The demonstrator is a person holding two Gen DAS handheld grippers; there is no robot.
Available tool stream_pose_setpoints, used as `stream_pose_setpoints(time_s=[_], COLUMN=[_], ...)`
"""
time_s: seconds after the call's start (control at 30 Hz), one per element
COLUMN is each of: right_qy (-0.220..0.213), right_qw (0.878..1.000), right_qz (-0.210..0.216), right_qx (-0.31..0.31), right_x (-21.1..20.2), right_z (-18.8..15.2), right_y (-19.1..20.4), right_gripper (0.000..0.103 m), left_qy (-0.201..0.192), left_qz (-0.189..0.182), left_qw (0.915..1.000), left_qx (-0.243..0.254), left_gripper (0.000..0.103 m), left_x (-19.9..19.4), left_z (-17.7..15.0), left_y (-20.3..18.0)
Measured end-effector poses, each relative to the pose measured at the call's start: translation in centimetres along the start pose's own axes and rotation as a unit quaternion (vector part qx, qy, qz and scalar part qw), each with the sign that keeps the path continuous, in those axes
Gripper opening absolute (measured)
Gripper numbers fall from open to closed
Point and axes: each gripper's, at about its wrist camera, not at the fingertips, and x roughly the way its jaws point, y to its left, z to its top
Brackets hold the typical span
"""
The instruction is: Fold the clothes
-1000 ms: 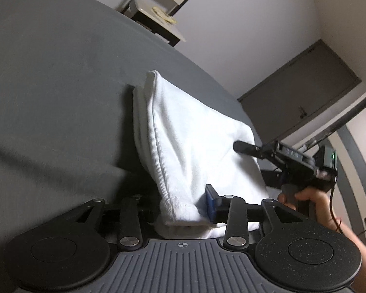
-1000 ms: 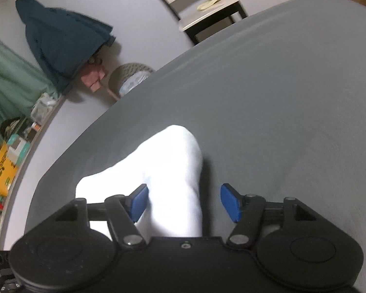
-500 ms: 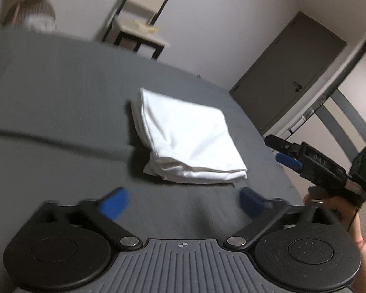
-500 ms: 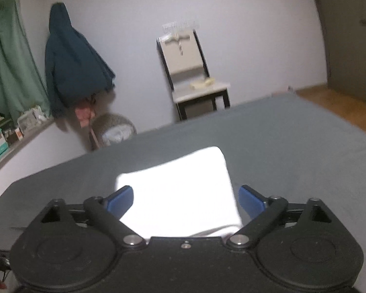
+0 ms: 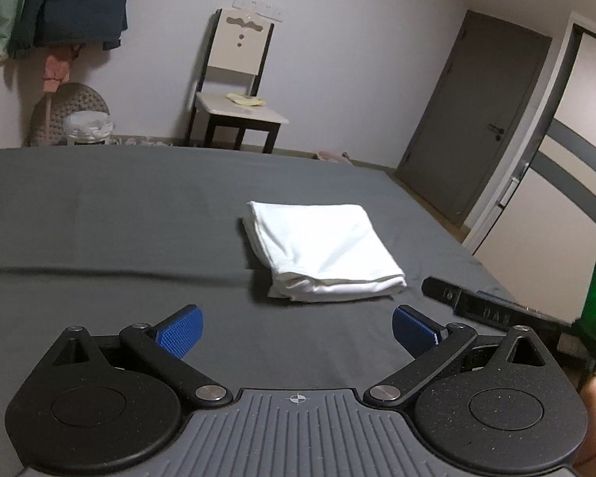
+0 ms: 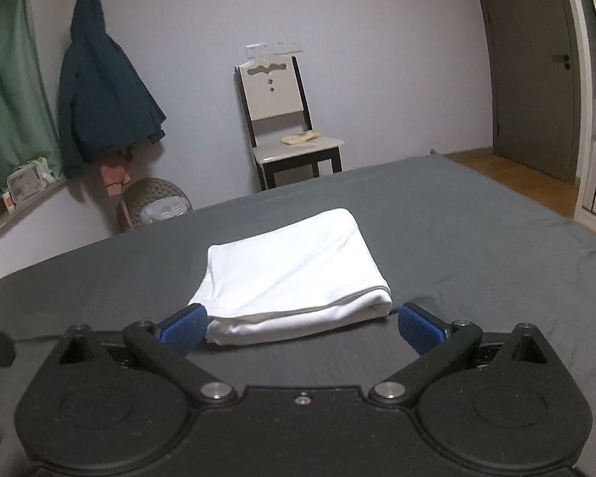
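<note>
The curtain (image 6: 8, 91) runs off the left edge. The coat (image 5: 75, 0) is cut off at the top. Shelf items (image 6: 24, 179) are too small to identify.

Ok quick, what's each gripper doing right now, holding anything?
Left gripper: open, holding nothing.
Right gripper: open, holding nothing; the folded white cloth lies on the bed.

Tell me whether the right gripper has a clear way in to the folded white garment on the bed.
Probably yes. The right gripper is open, its fingers spread about as wide as the near edge of the folded white garment, with only bare grey bed sheet between them. The left gripper sits apart, also open.
</note>
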Motion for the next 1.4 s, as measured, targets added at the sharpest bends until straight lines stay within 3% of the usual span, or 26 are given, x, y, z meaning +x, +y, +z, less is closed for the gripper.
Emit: stream_pose_setpoints(time_s=[0.13, 0.27, 0.37, 0.47, 0.63, 0.8, 0.9, 1.13, 1.4], right_qy=[-0.008, 0.025, 0.016, 0.005, 0.067, 0.059, 0.071, 0.069, 0.065], right_qw=[0.999, 0.996, 0.996, 0.998, 0.997, 0.997, 0.997, 0.996, 0.995], right_qz=[-0.024, -0.054, -0.049, -0.04, -0.014, -0.046, -0.043, -0.06, -0.077], right_qx=[-0.034, -0.06, -0.068, -0.049, -0.047, -0.01, 0.004, 0.002, -0.028], right_x=[-1.3, -1.5, -2.4, -3.6, -3.6, -3.5, -2.9, -2.2, -1.7], right_z=[-0.1, 0.2, 0.3, 0.6, 1.1, 1.8, 1.6, 0.9, 0.5], right_y=[1.4, 2.4, 2.7, 2.9, 2.9, 1.5, 0.8, 0.8, 1.4], right_gripper=[0.103, 0.103, 0.103, 0.103, 0.103, 0.103, 0.103, 0.103, 0.103], left_qy=[-0.004, 0.01, 0.015, 0.019, 0.014, 0.014, 0.022, 0.032, 0.026], left_qz=[0.015, 0.035, 0.048, 0.067, 0.075, 0.083, 0.09, 0.142, 0.125], left_qw=[0.9999, 0.9993, 0.9987, 0.9974, 0.9962, 0.9949, 0.9941, 0.9809, 0.9811], left_qx=[-0.006, 0.003, 0.009, 0.021, 0.041, 0.056, 0.057, 0.129, 0.146], left_gripper=[0.102, 0.102, 0.102, 0.102, 0.102, 0.102, 0.102, 0.102, 0.102], left_x=[-0.9, -0.4, -0.1, -0.1, -0.3, -0.1, 0.3, 1.1, 0.4], left_z=[0.3, 0.4, 0.2, 0.5, 1.3, 2.0, 2.2, 1.2, 0.7], left_y=[-0.2, -1.0, -1.3, -1.8, -2.5, -3.2, -3.4, -4.6, -5.2])
